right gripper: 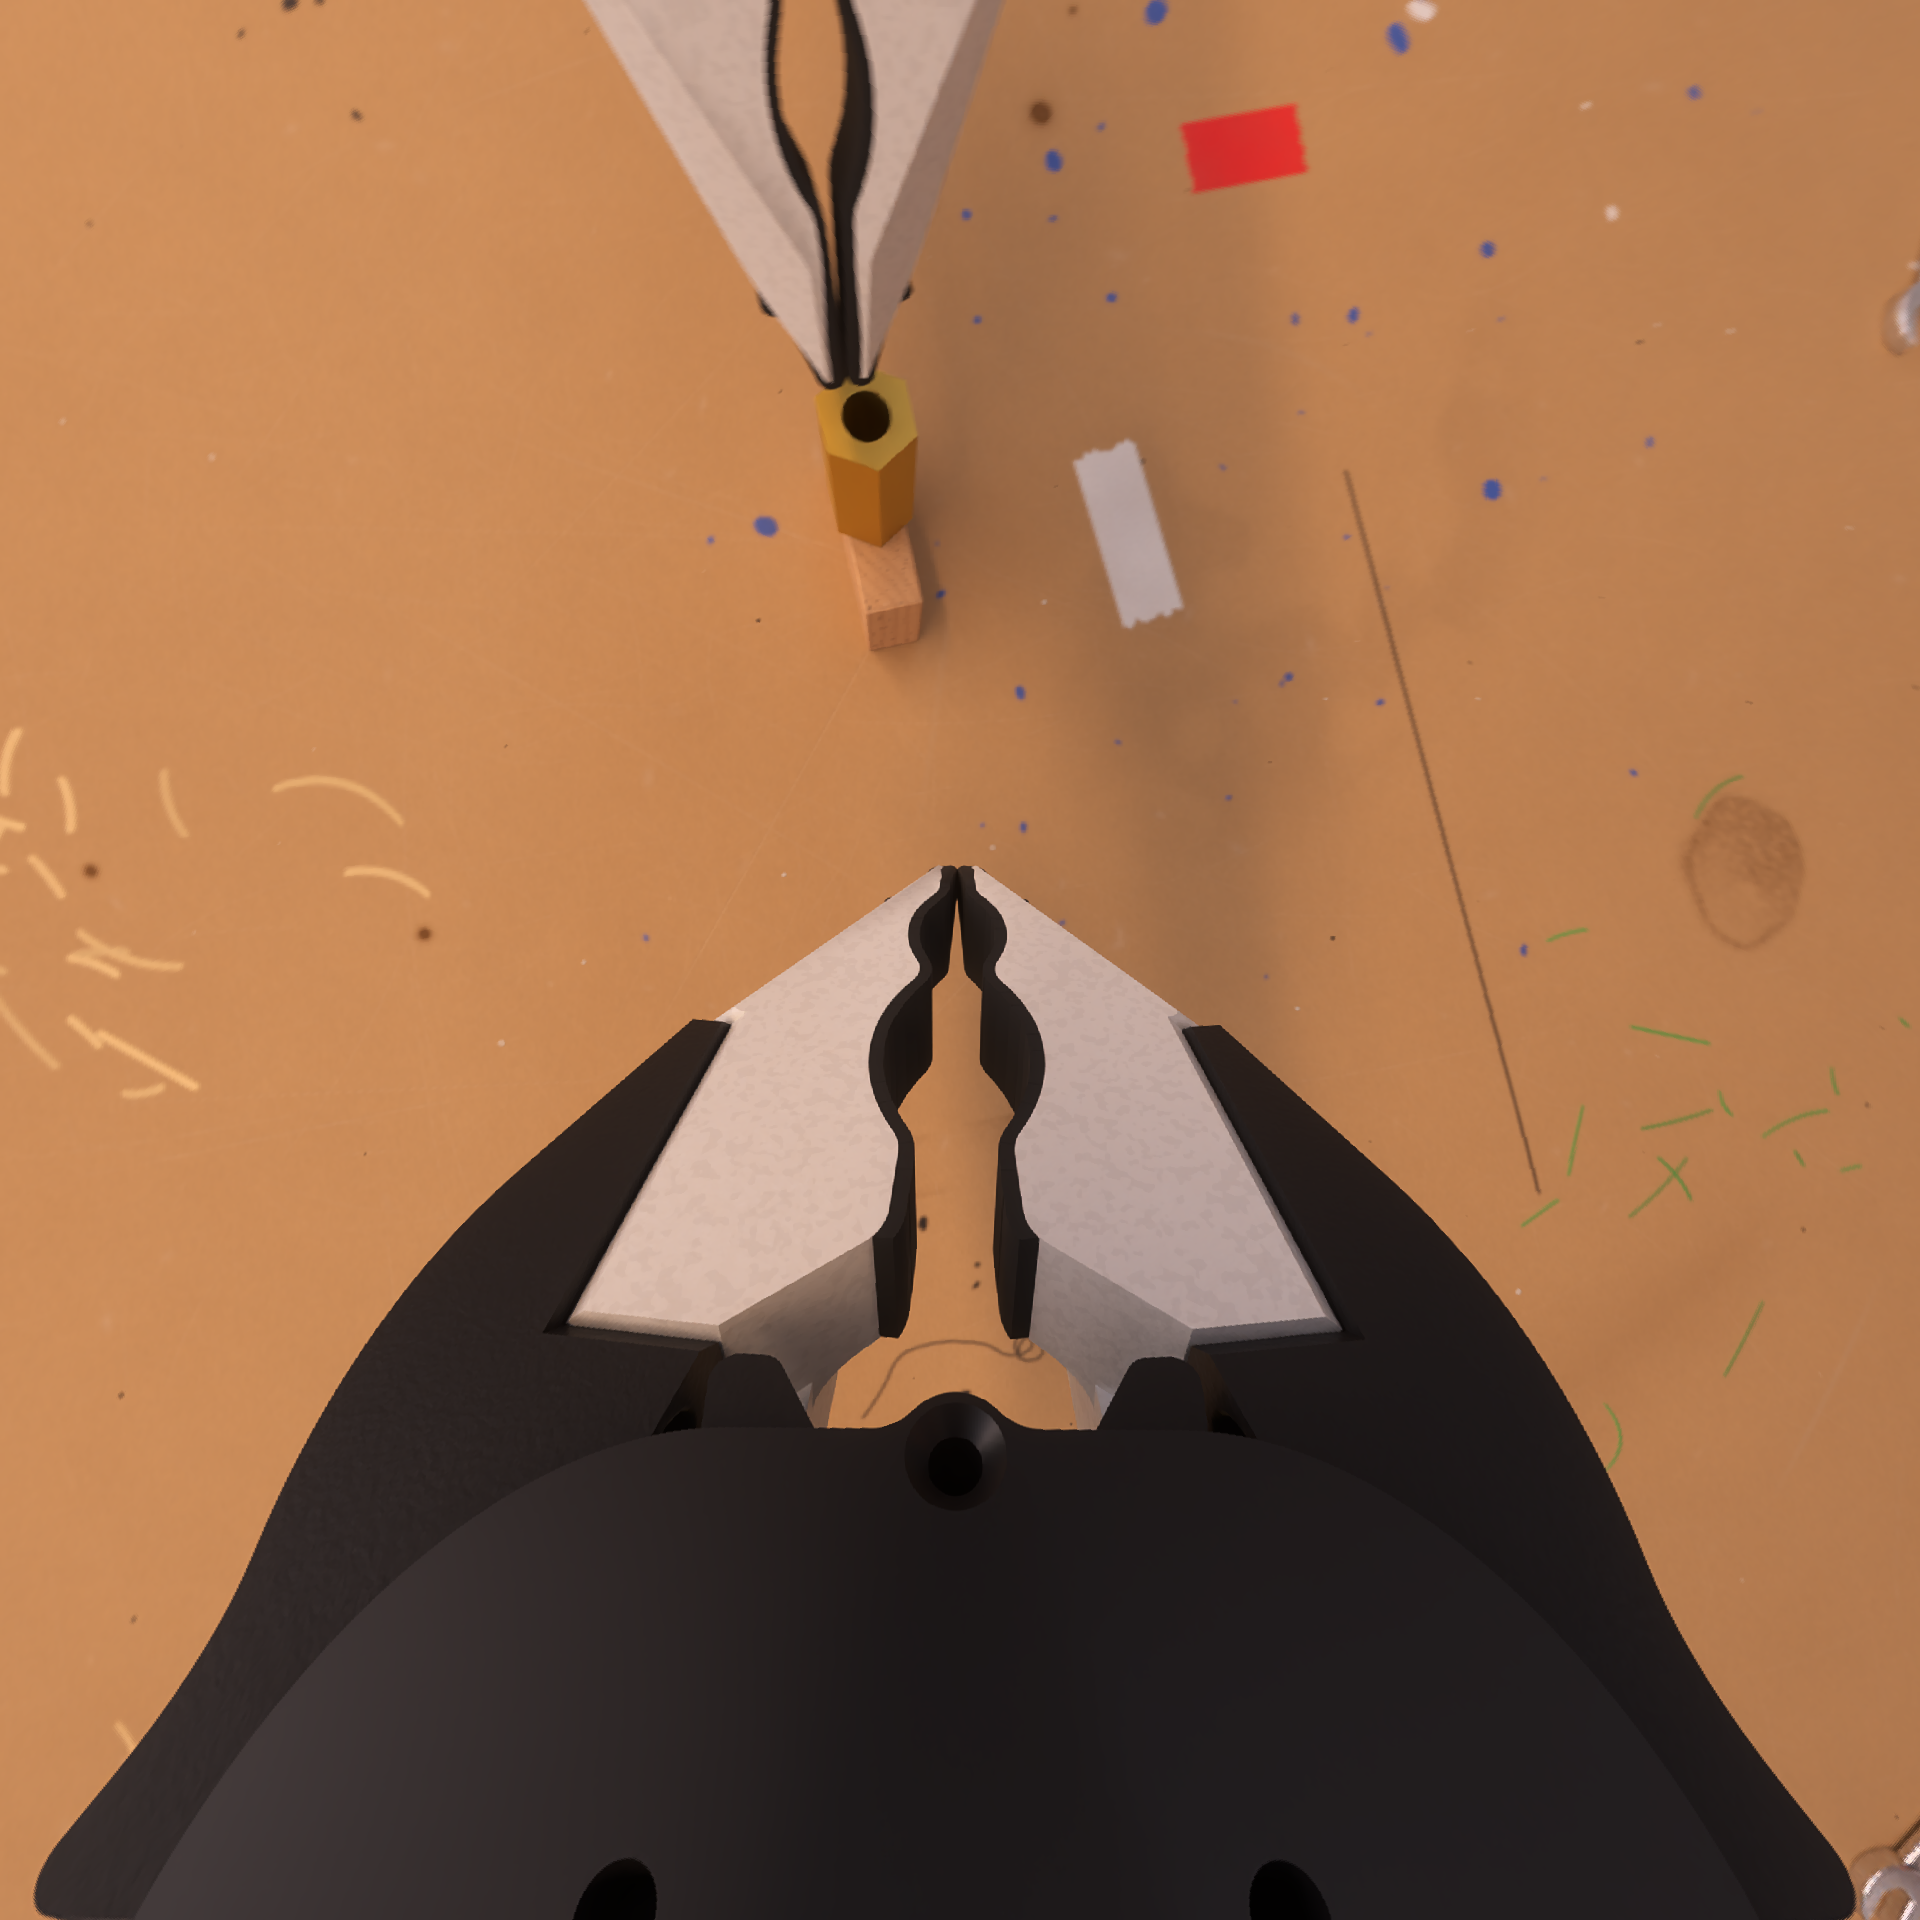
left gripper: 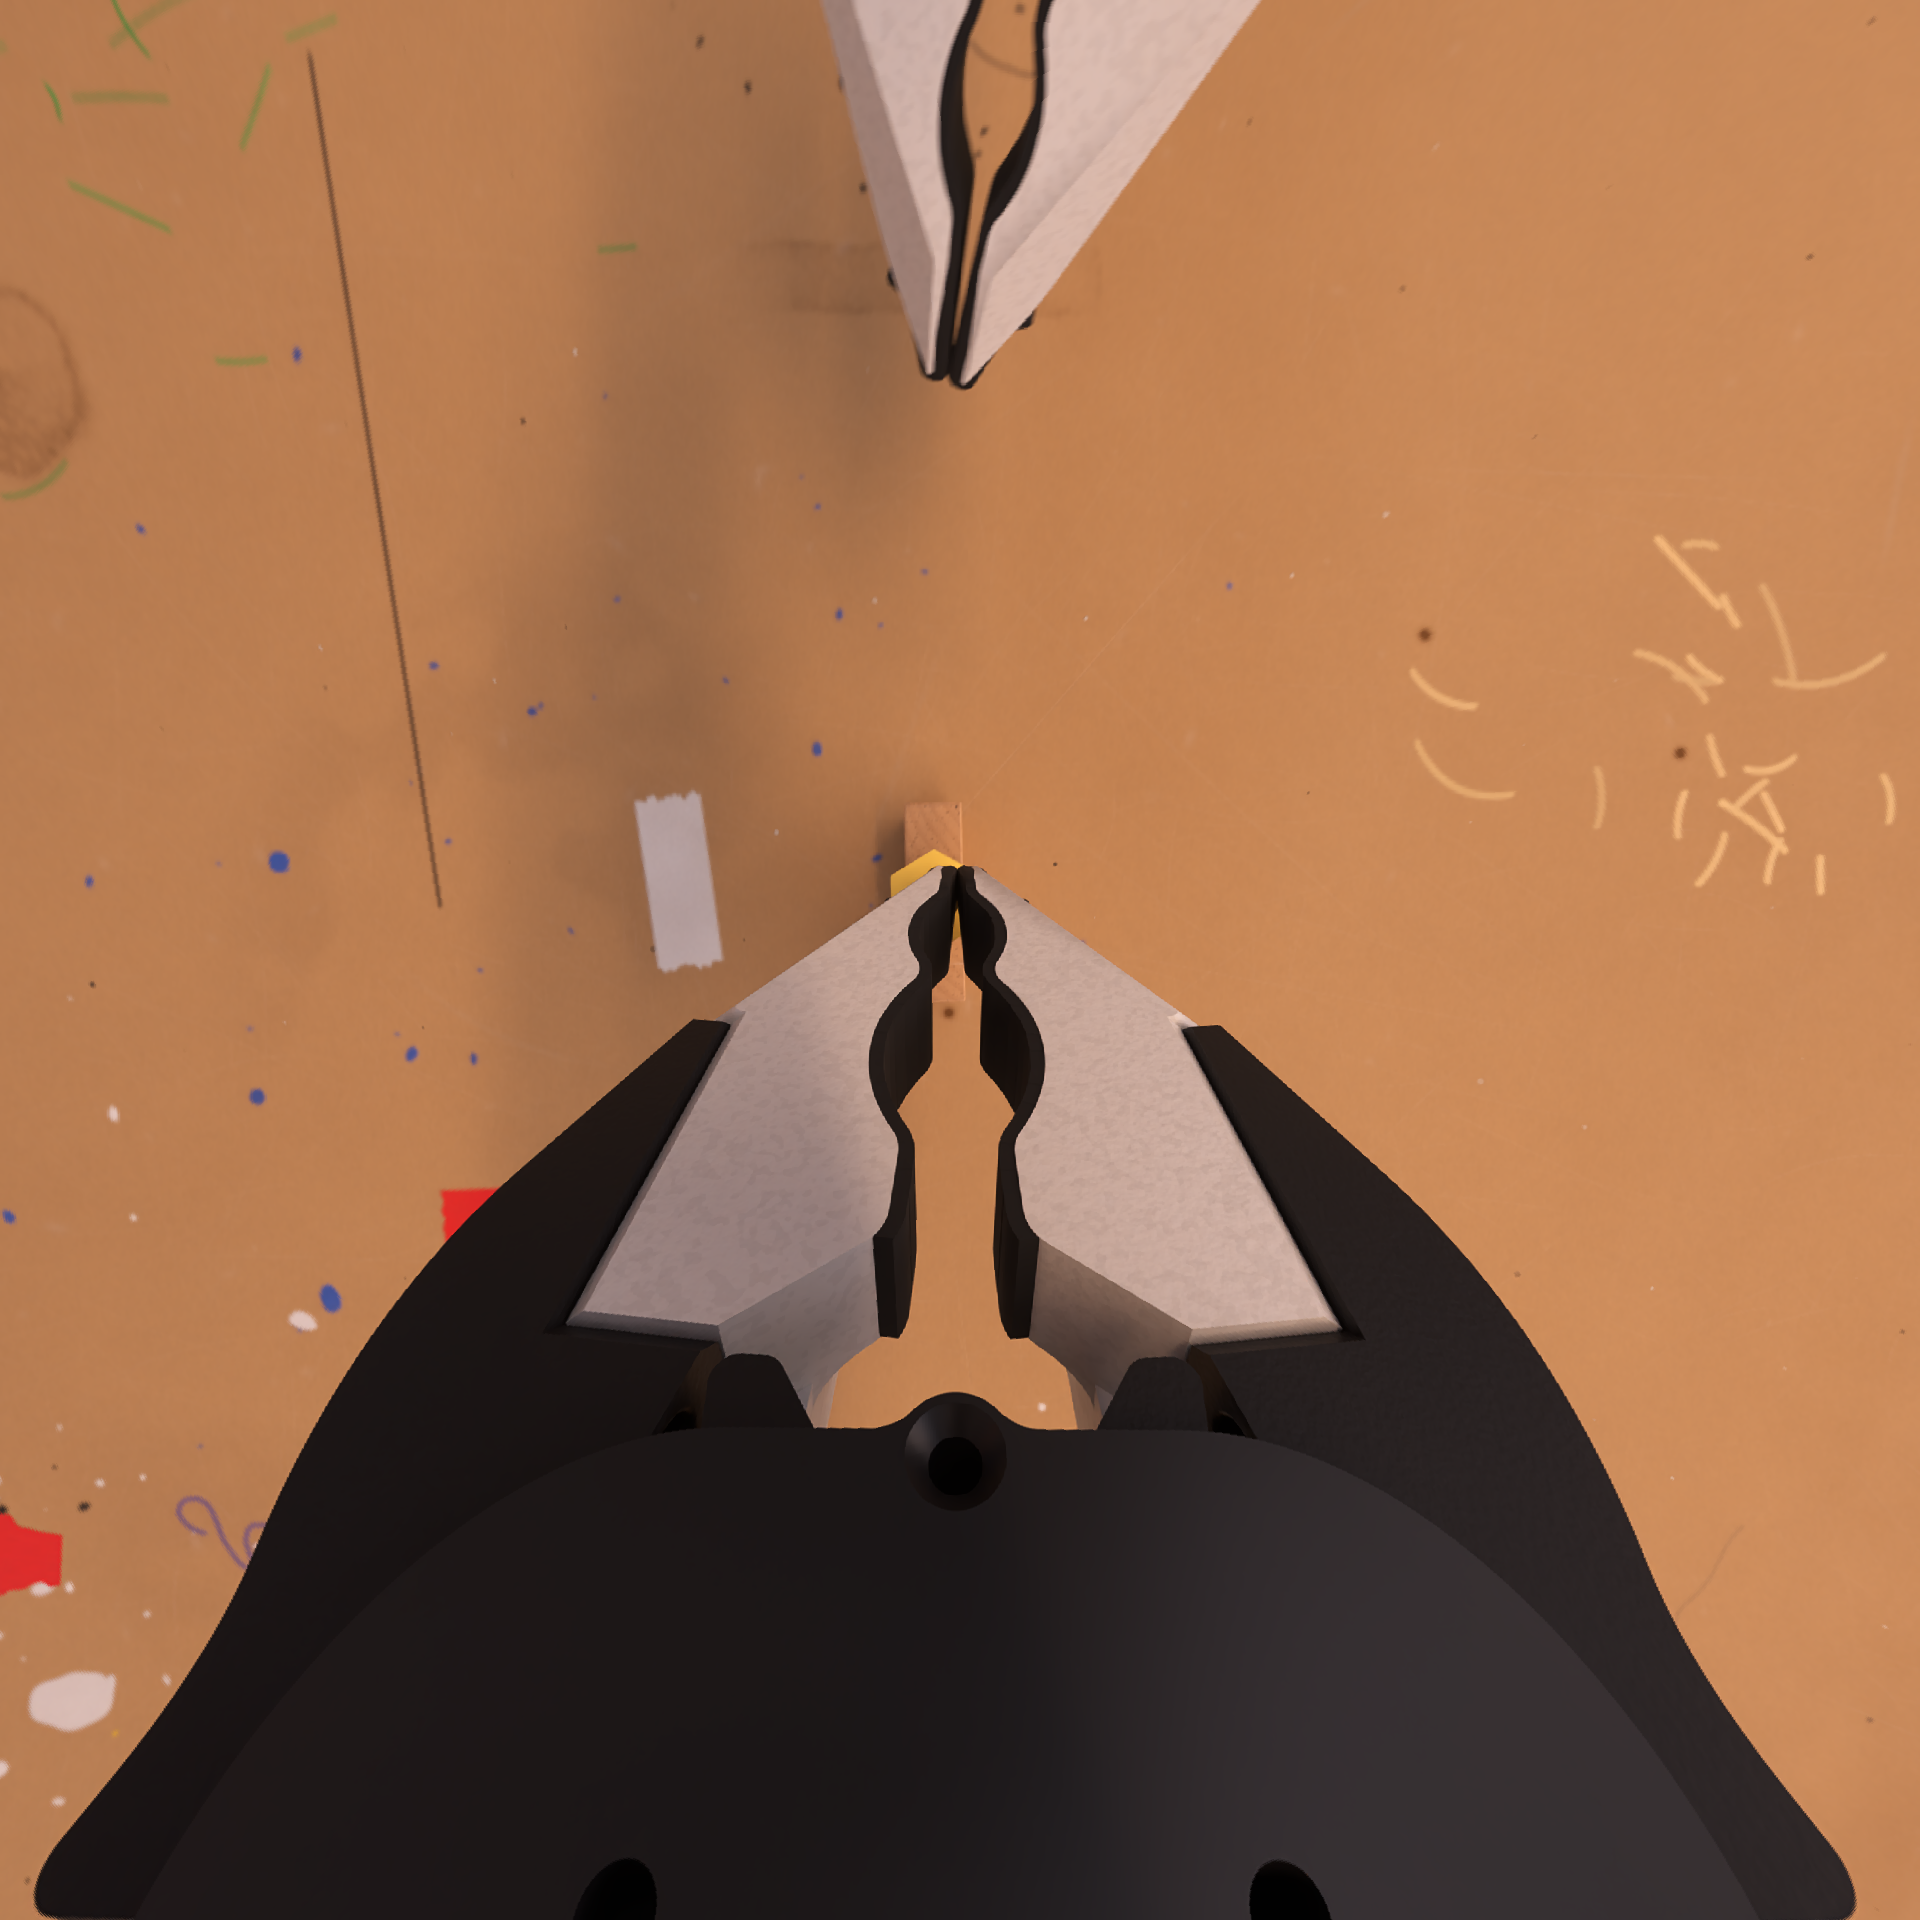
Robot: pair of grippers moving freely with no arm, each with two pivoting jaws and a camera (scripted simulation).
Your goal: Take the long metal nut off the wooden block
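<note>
I am judging the job as barely begun: the nut (right gripper: 869,457) is standing upright on the block (right gripper: 886,592), a gold-coloured hexagonal column with a round bore open at its top, smooth and faintly glossy. The block is a small pale wooden bar with visible grain, lying flat on the worktop (right gripper: 520,623). I am holding the left tool (left gripper: 956,871) right at the nut's top rim, its tips appearing to touch the far edge; its jaws are drawn nearly together with only a sliver between them, and I cannot tell whether they are pinching the rim or just resting against it. The right tool (right gripper: 956,869) is hovering well short of the nut, its jaws likewise pressed almost shut and holding nothing. Both tools have matt, speckled white fingers with wavy black pads. Beside the nut lies a strip of white tape (right gripper: 1127,532). Lifting the nut clear is all left to do.
</note>
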